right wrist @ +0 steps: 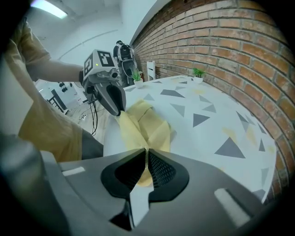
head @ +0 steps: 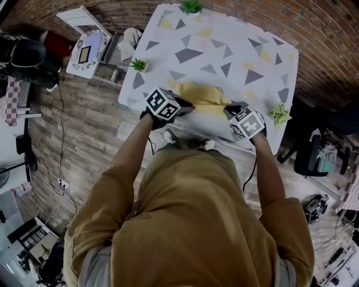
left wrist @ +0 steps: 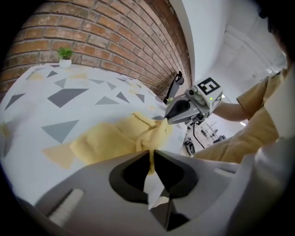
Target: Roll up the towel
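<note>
Edges first. Yellow towel [head: 202, 95] bunched at near edge of table [head: 213, 33], just in front of person's body. Beyond towel: wide bare top w/ grey and yellow triangles, up to brick wall [head: 314, 33] at far and right side. Small plant [head: 138, 65] at left edge, second plant [head: 190, 7] at far edge, third plant [head: 280, 115] near right corner, all well apart from towel. Wood floor [head: 84, 129] left of table, w/ cables.

Pose. Stands at near edge, reaches both forearms fwd and down, marker cubes facing up. Left gripper [head: 188, 105] at towel's left end, right gripper [head: 229, 109] at its right end. Tips turned inward toward each other, towel between.

Grip. Left jaws almost together, thin fold of yellow cloth pinched between pads. Right jaws the same: pressed on a cloth fold, nearly no gap.

Views compared. In head view only: whole table outline, all three plants, floor. Jaws themselves not readable there, hidden under cubes.
In left gripper view only: cloth running from own jaws in a crumpled ridge across to right gripper's dark tip, and a flat part of towel lying on table toward the wall.
In right gripper view only: towel rising from own jaws to left gripper's tip, that end off the tabletop, w/ table edge just beside cloth.
</note>
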The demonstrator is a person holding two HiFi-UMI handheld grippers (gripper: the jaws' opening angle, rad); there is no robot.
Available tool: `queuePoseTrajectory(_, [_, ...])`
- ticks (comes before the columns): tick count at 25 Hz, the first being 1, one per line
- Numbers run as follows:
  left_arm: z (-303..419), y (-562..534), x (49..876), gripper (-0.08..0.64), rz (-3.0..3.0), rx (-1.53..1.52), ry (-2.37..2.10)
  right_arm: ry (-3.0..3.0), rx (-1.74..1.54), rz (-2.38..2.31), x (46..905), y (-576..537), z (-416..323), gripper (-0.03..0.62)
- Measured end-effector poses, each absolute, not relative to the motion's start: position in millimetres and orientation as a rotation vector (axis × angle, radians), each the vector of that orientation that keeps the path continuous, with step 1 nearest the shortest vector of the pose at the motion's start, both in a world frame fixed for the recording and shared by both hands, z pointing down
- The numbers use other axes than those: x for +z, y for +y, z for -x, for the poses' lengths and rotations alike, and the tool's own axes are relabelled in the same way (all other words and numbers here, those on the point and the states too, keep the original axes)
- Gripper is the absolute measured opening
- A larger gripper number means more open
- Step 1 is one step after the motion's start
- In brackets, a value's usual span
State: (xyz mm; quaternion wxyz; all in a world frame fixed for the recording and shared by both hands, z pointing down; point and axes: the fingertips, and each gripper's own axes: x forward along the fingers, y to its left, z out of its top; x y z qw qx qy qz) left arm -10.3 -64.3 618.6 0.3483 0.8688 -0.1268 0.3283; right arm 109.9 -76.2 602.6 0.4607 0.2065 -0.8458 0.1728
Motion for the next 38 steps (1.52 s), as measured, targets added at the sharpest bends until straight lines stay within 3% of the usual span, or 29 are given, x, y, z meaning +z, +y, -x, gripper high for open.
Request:
queuePoseTrajectory(20, [14.6, -106.5, 644.2, 0.097, -2.349, 1.141, -0.519, -2.005, 0.344, -0.564, 643.6, -100.0, -108.9, 0.026])
queuePoseTrajectory(38, [15.5, -127.7, 640.3, 0.198, -2.451, 1.101, -0.633, -1.997, 0.317, -0.682, 646.3, -107.8, -107.8, 0.041])
